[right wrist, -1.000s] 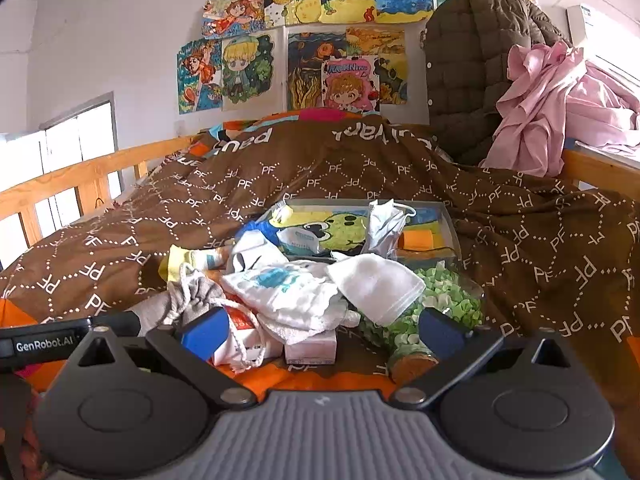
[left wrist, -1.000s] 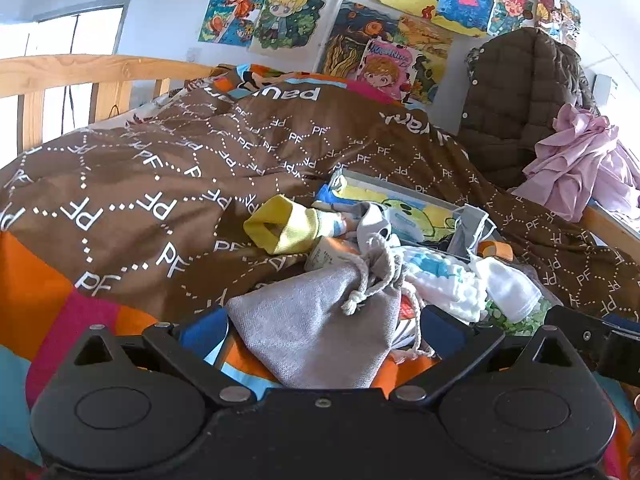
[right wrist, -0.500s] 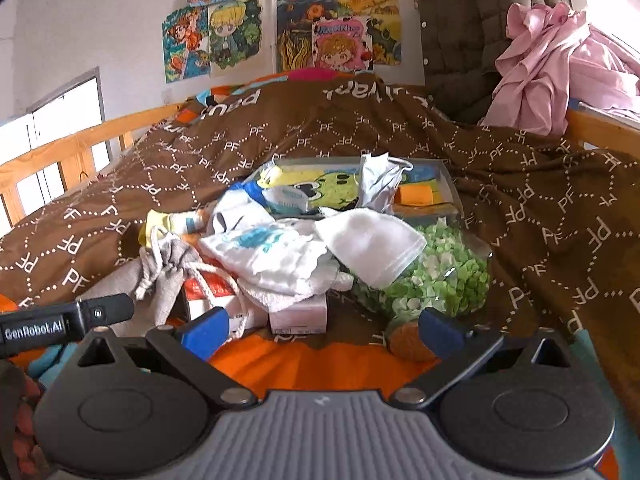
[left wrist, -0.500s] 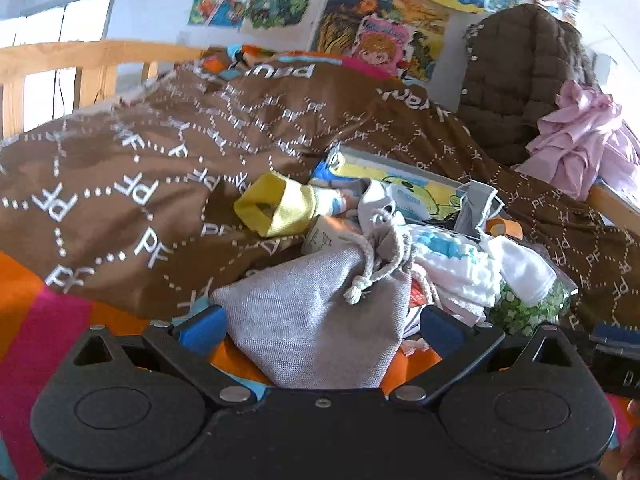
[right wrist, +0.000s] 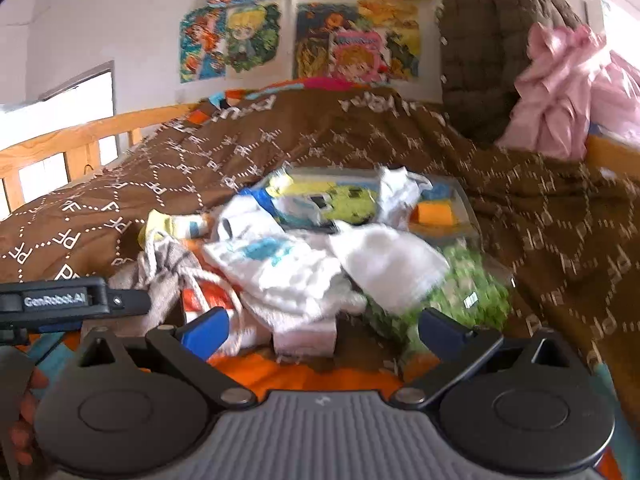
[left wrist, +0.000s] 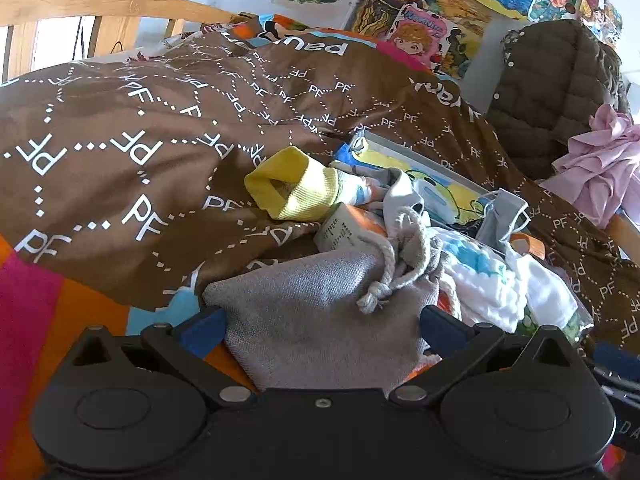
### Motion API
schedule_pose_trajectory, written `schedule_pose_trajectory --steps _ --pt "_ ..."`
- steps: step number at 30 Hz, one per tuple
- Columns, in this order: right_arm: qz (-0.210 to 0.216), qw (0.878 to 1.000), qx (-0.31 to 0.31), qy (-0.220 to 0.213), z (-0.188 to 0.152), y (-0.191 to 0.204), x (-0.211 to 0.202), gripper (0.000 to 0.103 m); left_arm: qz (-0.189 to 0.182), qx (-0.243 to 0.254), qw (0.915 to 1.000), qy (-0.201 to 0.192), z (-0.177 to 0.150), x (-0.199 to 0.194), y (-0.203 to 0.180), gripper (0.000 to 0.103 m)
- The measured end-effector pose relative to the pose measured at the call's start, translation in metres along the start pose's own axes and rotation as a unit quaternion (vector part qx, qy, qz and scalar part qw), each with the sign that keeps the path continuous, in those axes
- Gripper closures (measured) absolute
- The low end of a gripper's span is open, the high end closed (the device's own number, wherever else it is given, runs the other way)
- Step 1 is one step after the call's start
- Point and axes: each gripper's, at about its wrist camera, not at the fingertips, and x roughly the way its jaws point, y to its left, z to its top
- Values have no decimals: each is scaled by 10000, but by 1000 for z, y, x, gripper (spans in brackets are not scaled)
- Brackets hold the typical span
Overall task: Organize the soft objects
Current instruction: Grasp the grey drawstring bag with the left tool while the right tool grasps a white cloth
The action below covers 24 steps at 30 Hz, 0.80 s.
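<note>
**Pouch framed by left gripper, pile waiting**

Grey drawstring pouch [left wrist: 320,312] lies on the brown quilt [left wrist: 140,128] at the near edge of the clutter pile, directly between the left gripper [left wrist: 320,326] fingers, which stand spread wide and straddle it; contact with the cloth not certain. Right gripper [right wrist: 322,330] also spread wide, holding nothing, hovering before a white cloth [right wrist: 384,260] and a small white box [right wrist: 304,338].

Risks, as judged:
- Pouch cord [left wrist: 386,276] trails loose over neighbouring items; a lift could drag the white printed towel [left wrist: 484,276] or the carton under the pouch neck.
- Fabric is slack; a shallow pinch may catch only a fold and let the pouch slip.
- Yellow-cuffed sock [left wrist: 296,190] sits just behind, easy to knock off the heap.
- Right view is motion-blurred, so that gripper is moving fast near the bag of green pieces [right wrist: 468,284].

Versus half a second ago: left gripper has pushed closer, pouch fills more of the gap, fingers equally wide. Right gripper has come in lower and nearer to the pile; box now sits between its fingers.
</note>
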Motion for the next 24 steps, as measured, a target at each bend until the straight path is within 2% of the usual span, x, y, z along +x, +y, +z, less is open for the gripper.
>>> schedule_pose_trajectory --steps 4,8,11,19,24 --pt "76 9988 -345 -329 9 5 11 0 43 8 10000 -21 -1 6 -1 1" --pt "205 9977 -471 -431 17 2 27 0 67 -28 10000 -39 -3 10 -1 1" --pt "-11 9971 -566 -512 20 -3 37 0 104 5 9999 -76 -6 11 -2 1" --pt "-478 9977 -394 -258 22 -28 64 1 102 232 9995 -209 -12 14 -10 1" --pt "-641 9961 -587 -144 17 -27 69 5 -307 326 9988 -214 -14 16 -13 1"
